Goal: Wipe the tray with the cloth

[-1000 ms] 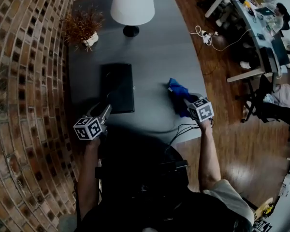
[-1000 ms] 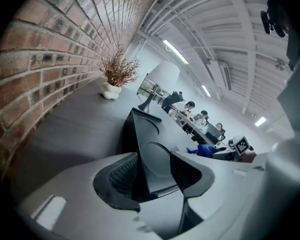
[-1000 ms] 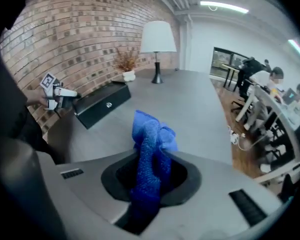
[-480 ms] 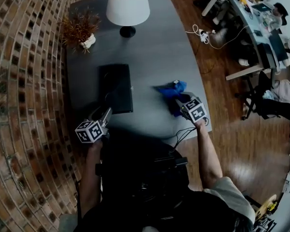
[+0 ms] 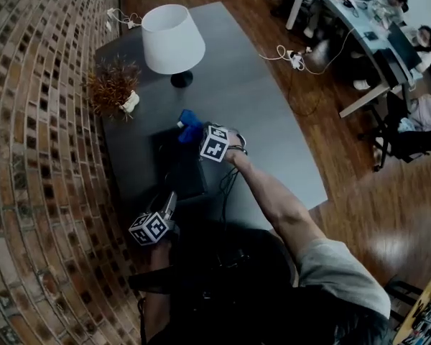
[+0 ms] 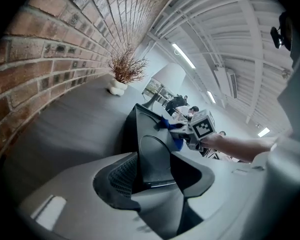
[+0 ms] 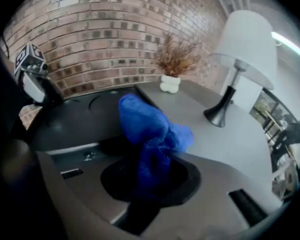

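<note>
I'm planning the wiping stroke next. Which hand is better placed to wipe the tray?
Right. The right gripper is shut on the blue cloth, held over the far end of the black tray. The left gripper clamps the tray's near edge, so it looks better suited to steadying.

We record the cloth (image 7: pixel 149 134) as blue fabric with a fine open weave, soft and matt. The tray (image 6: pixel 152 149) is black and smooth with a low sheen, plastic by its look. The desk (image 5: pixel 273 142) top is grey and matt with a faint grain. The fingers (image 6: pixel 117 176) of the left gripper (image 6: pixel 155 178) are matt grey plastic; one carries a ribbed pad. The lampshade (image 5: pixel 172 38) is white and matt, its base (image 7: pixel 219 115) dark and glossy. The wall (image 5: pixel 36 121) is rough brick; the floor (image 5: pixel 366 185) is glossy wood.
</note>
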`<state>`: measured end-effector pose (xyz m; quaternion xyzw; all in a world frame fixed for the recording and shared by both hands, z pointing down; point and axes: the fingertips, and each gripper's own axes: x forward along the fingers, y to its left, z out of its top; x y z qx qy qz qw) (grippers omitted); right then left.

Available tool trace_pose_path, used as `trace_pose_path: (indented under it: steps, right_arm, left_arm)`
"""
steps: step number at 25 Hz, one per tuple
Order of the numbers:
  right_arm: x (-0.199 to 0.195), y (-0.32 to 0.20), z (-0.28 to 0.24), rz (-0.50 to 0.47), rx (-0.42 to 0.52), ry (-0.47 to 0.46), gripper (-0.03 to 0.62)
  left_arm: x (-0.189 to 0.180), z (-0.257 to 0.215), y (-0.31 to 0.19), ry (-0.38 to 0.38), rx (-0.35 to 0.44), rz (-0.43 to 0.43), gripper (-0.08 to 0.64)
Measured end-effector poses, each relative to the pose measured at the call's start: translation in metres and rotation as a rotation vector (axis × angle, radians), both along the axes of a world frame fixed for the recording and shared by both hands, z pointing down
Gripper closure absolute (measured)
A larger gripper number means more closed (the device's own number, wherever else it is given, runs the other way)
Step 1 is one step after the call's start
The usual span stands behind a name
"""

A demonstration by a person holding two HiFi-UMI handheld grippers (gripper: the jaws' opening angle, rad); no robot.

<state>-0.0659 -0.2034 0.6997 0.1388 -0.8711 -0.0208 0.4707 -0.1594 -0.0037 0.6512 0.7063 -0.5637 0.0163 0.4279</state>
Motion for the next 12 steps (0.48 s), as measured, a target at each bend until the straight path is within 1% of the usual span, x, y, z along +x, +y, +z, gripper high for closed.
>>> trace_pose_path:
  steps: [1, 3, 4, 5, 6, 7, 9, 10, 11, 12]
  right_arm:
    - [0.001, 0.017, 0.006, -0.099, -0.025, 0.041, 0.525]
    - [0.013, 0.062, 0.01, -0.356, -0.054, 0.116, 0.526]
    - [0.021, 0.08, 0.011, -0.46, -0.066, 0.14, 0.526]
    - [0.029, 0.086, 0.01, -0.5, -0.078, 0.148, 0.525]
    - [0.035, 0.08, 0.009, -0.463, -0.095, 0.136, 0.525]
    - [0.04, 0.064, 0.007, -0.359, -0.115, 0.11, 0.525]
    - [0.054, 0.03, 0.005, -0.069, -0.159, 0.062, 0.525]
    - [0.064, 0.025, 0.008, 0.044, -0.196, 0.064, 0.525]
    - [0.071, 0.035, 0.01, 0.095, -0.244, 0.073, 0.525]
    - [0.071, 0.056, 0.011, 0.077, -0.287, 0.069, 0.526]
  left_arm:
    - [0.001, -0.002, 0.0, 0.002, 0.0, -0.005, 0.359]
    - [0.001, -0.004, -0.001, 0.009, 0.001, -0.01, 0.359]
    - [0.001, -0.003, -0.001, 0.01, 0.002, -0.009, 0.359]
    - [0.0, -0.002, -0.003, 0.009, 0.005, -0.008, 0.359]
    - [-0.001, -0.002, -0.005, 0.009, 0.008, -0.007, 0.359]
    - [-0.001, -0.002, -0.006, 0.009, 0.01, -0.007, 0.359]
    - [-0.001, -0.002, -0.007, 0.01, 0.011, -0.008, 0.359]
    - [0.0, -0.002, -0.005, 0.009, 0.008, -0.007, 0.359]
    - [0.0, -0.001, -0.004, 0.009, 0.005, -0.005, 0.359]
    - [0.0, 0.0, -0.004, 0.009, 0.004, -0.005, 0.359]
